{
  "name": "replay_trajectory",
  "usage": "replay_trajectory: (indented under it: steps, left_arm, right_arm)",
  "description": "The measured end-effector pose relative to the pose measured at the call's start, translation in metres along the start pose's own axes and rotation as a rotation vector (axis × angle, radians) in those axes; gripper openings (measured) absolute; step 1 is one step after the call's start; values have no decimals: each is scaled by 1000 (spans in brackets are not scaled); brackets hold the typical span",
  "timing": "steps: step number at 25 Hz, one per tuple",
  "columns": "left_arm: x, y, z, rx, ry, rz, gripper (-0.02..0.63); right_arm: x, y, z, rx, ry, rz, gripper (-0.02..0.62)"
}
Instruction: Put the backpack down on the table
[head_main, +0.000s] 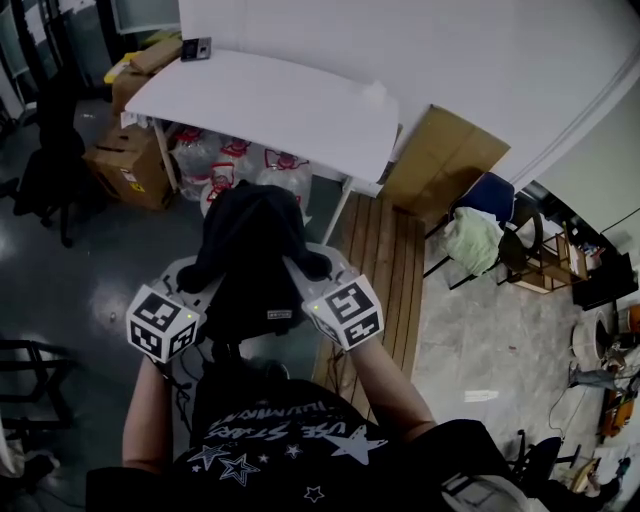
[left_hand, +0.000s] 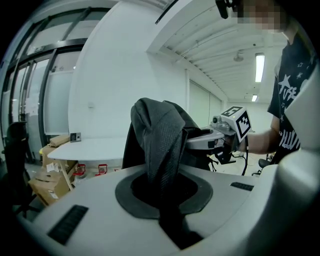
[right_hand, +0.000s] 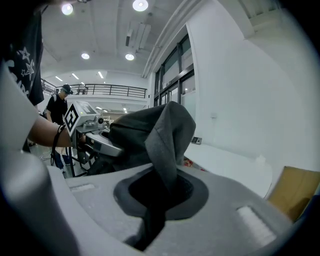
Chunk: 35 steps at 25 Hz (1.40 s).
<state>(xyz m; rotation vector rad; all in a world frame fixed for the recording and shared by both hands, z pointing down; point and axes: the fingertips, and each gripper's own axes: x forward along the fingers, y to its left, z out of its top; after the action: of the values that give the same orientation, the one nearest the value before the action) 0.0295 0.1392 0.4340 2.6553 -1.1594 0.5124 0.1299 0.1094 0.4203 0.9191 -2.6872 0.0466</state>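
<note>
A black backpack (head_main: 250, 250) hangs in the air between my two grippers, short of the white table (head_main: 270, 100), whose near edge lies just beyond it. My left gripper (head_main: 197, 278) is shut on a dark mesh strap (left_hand: 160, 145) that runs down through its jaws. My right gripper (head_main: 303, 272) is shut on a grey strap (right_hand: 167, 140) on the bag's other side. From the left gripper view the right gripper (left_hand: 225, 132) shows past the bag; from the right gripper view the left gripper (right_hand: 85, 125) shows likewise. The bag's bulk hides the fingertips in the head view.
Cardboard boxes (head_main: 130, 165) and plastic bags (head_main: 240, 165) sit under and beside the table. A small dark device (head_main: 196, 48) lies at the table's far corner. A brown board (head_main: 440, 160) leans at the right, with a cloth-draped chair (head_main: 480, 230) near it. A black office chair (head_main: 45, 170) stands left.
</note>
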Motion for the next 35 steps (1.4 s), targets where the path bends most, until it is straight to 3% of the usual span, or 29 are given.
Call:
replay_trajectory:
  steps: [15,35]
  left_arm:
    - [5,41,-11,-27,11,-31,43]
    - [1,204,27,66,-56,-125,43]
  right_arm:
    - [41,-3,0,44,20,-18,20]
    - [176,-20,74,30,-2,-172,20]
